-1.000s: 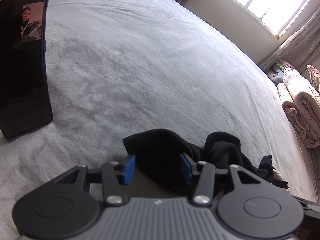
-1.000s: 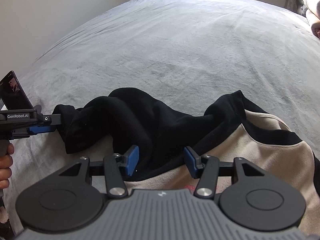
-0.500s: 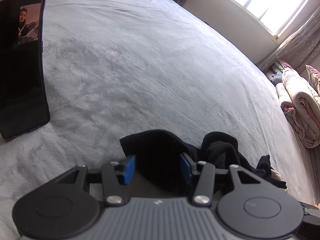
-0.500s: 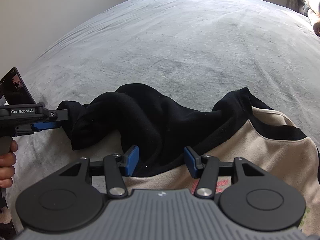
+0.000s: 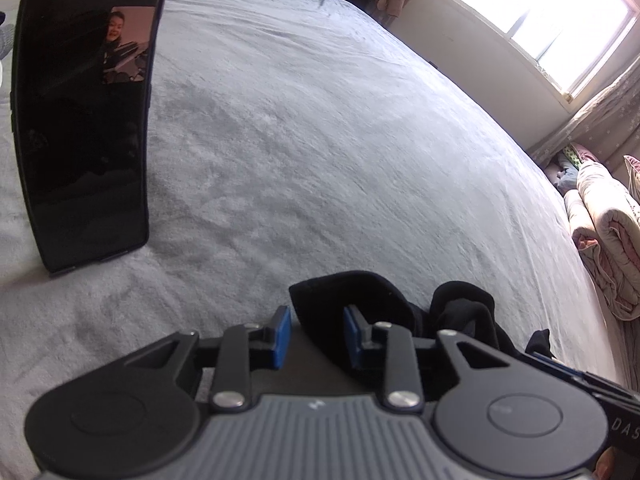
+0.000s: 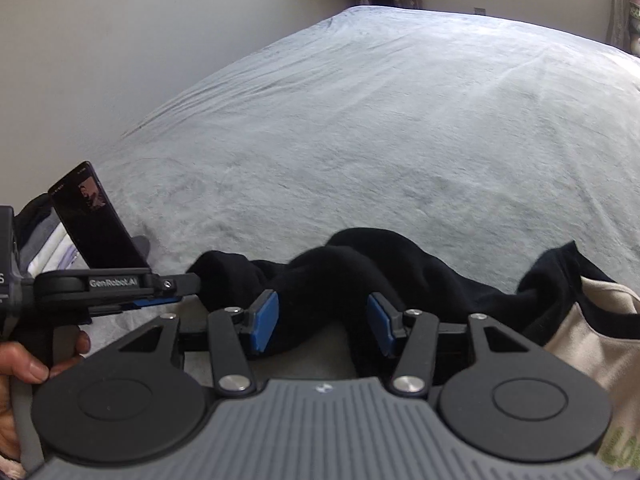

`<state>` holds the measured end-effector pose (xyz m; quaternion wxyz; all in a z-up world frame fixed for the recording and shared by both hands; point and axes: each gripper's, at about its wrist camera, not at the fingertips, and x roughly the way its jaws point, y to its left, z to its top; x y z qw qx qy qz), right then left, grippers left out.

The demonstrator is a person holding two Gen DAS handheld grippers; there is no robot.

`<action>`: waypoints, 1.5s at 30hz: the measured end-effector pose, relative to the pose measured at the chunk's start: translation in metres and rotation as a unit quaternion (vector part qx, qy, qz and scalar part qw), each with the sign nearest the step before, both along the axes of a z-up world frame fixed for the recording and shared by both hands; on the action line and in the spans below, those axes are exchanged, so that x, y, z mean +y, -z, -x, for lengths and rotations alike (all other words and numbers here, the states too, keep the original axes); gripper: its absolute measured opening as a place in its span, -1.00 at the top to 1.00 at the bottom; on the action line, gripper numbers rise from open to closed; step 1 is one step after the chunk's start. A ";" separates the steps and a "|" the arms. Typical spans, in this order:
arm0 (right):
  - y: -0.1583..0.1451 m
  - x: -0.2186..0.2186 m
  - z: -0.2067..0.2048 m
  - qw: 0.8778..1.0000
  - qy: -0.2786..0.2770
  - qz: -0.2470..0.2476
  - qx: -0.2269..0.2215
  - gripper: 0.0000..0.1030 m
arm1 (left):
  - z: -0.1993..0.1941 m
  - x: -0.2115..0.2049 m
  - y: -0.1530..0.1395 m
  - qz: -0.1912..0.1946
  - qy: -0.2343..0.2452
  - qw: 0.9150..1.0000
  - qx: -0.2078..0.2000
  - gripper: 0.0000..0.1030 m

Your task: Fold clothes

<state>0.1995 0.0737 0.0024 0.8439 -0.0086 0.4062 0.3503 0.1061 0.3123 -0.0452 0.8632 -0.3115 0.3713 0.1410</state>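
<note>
A black-and-beige garment lies crumpled near the close edge of a grey bedspread, its beige body at about four o'clock in the right wrist view and its long black sleeve running from there toward nine o'clock. The right gripper sits low over the middle of that sleeve, its blue pads spread wide with black cloth bunched in the gap and passing between them; neither pad presses the fabric. The sleeve's cuff end shows in the left wrist view at roughly six o'clock, where the left gripper holds its tongs apart too, the cuff lying between the blue pads and just touching the right one. In the right wrist view this left gripper appears side-on at nine o'clock, its tip at the end of the sleeve, with a hand gripping its handle at about eight o'clock. A dark phone stands upright on the bedspread at ten o'clock in the left view. Beyond the bed, a bright window fills the one o'clock corner, and rolled pink bedding lies at three o'clock.
</note>
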 end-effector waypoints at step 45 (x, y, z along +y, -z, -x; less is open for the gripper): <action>0.041 0.038 0.079 0.982 -0.138 0.116 -0.049 0.74 | 0.026 0.014 0.058 0.386 -0.019 0.922 -0.031 -0.05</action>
